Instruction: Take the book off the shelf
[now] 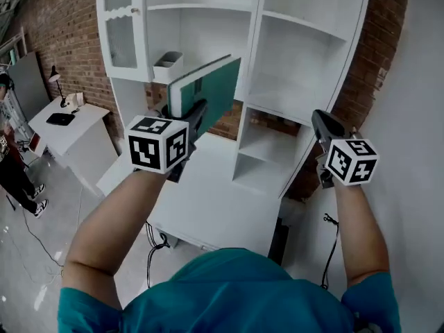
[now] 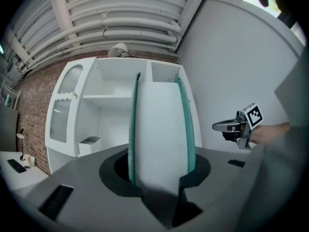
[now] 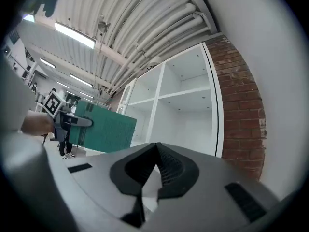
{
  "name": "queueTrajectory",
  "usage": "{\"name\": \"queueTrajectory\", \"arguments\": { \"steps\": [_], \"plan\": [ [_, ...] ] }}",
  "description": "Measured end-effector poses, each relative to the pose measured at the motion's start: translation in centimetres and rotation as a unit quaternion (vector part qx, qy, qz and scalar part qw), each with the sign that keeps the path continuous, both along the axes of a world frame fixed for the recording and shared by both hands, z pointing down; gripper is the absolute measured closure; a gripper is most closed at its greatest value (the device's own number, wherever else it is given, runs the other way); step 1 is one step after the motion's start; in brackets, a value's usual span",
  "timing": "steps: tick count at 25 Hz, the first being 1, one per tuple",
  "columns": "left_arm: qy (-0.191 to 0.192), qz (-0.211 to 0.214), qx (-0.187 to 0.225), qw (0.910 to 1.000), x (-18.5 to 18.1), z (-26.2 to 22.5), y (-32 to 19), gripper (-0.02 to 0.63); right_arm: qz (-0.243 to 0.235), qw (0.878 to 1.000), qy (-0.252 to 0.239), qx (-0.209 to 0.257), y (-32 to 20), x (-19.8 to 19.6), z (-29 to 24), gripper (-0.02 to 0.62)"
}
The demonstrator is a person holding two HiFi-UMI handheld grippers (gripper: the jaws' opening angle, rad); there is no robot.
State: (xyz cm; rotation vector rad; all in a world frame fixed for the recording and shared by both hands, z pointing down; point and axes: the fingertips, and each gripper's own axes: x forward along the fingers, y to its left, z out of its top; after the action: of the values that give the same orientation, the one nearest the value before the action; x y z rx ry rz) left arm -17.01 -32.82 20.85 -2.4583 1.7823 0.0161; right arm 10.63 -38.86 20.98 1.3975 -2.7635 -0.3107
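Note:
My left gripper (image 1: 197, 114) is shut on a teal-covered book (image 1: 209, 91), held in the air in front of the white shelf unit (image 1: 300, 60), clear of its compartments. In the left gripper view the book (image 2: 161, 128) stands upright between the jaws, its white page edge facing the camera. My right gripper (image 1: 320, 121) hangs to the right at about the same height, its jaws closed together on nothing. The right gripper view shows the pads meeting at the tip (image 3: 155, 147), with the book (image 3: 104, 129) and the left gripper (image 3: 80, 122) off to the left.
A white desk top (image 1: 208, 200) lies below the grippers. A small white bin (image 1: 168, 66) sits on a left shelf beside a glass-fronted door (image 1: 121, 40). A side table (image 1: 76, 134) with a lamp and a standing person (image 1: 15, 173) are at far left. Brick wall behind.

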Motion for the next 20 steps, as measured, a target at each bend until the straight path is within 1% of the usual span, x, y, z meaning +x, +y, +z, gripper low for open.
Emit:
{"name": "queueTrajectory", "arguments": {
  "steps": [3,5,15,20],
  "plan": [
    [0.019,-0.003,-0.025,0.9995,-0.6,3.5,-0.3,0.439,-0.012,1.0,0.001,-0.014,0.1,-0.4,1.9,0.574],
    [0.024,-0.006,-0.038,0.999,-0.9,5.5,-0.5,0.439,-0.016,1.0,0.005,-0.022,0.0,-0.7,3.1,0.574],
    [0.014,-0.008,-0.083,0.9964,-0.7,13.3,-1.9,0.439,-0.03,0.997,0.009,-0.073,-1.2,-2.2,9.4,0.574],
    [0.028,-0.009,-0.112,0.9933,-1.1,17.5,-3.3,0.439,-0.037,0.994,0.008,-0.099,-2.2,-3.1,12.6,0.574]
  ]
}}
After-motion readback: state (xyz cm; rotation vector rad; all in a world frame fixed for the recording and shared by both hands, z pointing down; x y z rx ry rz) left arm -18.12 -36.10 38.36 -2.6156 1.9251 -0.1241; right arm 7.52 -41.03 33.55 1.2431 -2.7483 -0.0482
